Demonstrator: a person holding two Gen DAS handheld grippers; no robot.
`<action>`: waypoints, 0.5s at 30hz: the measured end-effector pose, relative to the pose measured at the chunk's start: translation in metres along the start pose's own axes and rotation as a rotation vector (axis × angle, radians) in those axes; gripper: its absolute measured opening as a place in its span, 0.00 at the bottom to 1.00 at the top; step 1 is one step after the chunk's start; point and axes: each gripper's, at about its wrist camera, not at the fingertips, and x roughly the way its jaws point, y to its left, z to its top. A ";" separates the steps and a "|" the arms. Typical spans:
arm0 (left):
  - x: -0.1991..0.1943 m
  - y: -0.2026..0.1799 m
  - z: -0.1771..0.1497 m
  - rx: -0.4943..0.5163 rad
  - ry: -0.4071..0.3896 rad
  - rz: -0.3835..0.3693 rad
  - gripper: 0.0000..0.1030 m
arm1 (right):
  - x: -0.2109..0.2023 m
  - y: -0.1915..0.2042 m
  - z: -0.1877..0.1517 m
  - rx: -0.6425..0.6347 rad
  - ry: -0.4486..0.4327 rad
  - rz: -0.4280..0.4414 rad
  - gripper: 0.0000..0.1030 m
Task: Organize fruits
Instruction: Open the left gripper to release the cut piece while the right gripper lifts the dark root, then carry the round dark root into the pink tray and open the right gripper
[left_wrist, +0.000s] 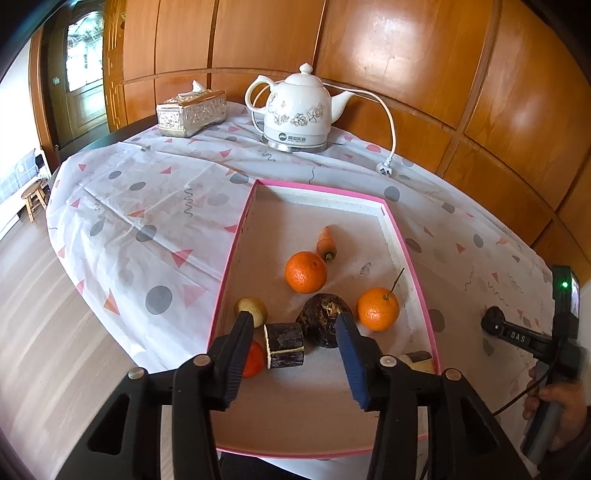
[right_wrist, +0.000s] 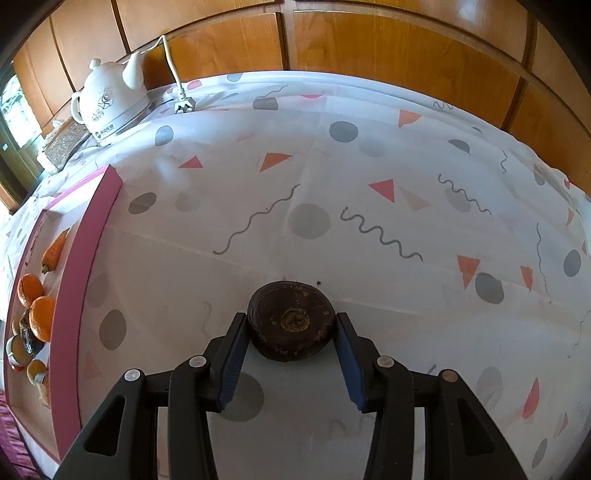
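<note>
2 oranges, carrot in pink tray

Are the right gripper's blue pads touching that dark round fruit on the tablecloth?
Touching. The right wrist view shows the right gripper with both blue pads pressed against the sides of the dark brown round fruit, no gap visible either side.

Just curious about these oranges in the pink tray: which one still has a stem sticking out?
The orange nearest the tray's right wall, with a thin stem poking up. The other orange, mid-tray beside the carrot, has none.
</note>
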 end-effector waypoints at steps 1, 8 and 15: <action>0.000 0.000 0.000 -0.001 0.001 -0.001 0.46 | -0.001 0.000 -0.002 0.001 0.001 0.003 0.46; 0.001 0.007 0.001 -0.031 0.008 0.000 0.58 | -0.011 -0.002 -0.016 0.008 0.004 0.040 0.46; 0.002 0.028 0.007 -0.103 0.012 0.011 0.60 | -0.018 0.001 -0.027 0.011 0.019 0.088 0.46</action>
